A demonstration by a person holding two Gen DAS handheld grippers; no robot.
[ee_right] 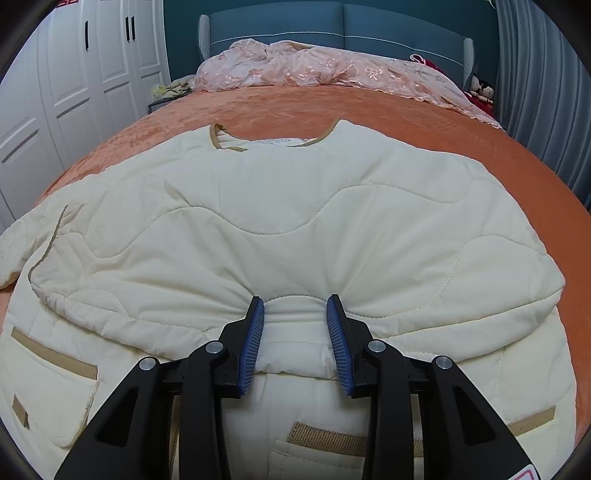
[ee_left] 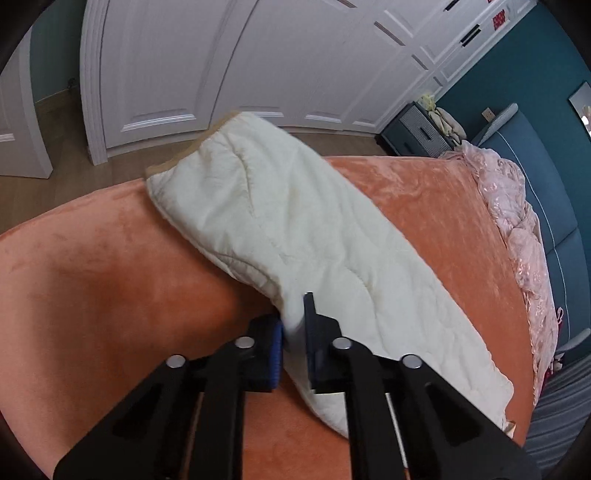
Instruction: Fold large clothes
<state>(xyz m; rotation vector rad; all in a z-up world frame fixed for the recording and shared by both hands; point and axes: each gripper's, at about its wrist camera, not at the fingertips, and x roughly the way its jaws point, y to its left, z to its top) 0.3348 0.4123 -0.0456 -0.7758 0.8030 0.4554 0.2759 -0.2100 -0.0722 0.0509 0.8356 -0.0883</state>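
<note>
White wardrobe doors [ee_left: 229,62] and a teal wall stand behind a bed [ee_left: 110,266] covered in an orange plush blanket, with a pink lacy quilt [ee_right: 332,66] bunched against the blue headboard [ee_right: 343,22].

A cream quilted jacket [ee_right: 295,206] lies spread across the orange bed in the right wrist view, tan-trimmed neckline toward the headboard, tan-edged pockets nearest the camera. Its upper part is folded down over the lower part.

The right hand-held gripper [ee_right: 295,332] points down at the jacket. Its blue-padded jaws stand partly apart and clamp a thick bunched fold at the middle of the folded edge; the fabric puckers into radiating creases on both sides of the pads.

In the left wrist view, the left hand-held gripper [ee_left: 293,332] is squeezed almost fully together on the edge of a long cream quilted piece of the jacket [ee_left: 295,229], apparently a sleeve. The fabric runs from between the jaws up and away, its tan-trimmed end raised above the orange blanket toward the wardrobe. This view is slightly blurred around the fingers.
</note>
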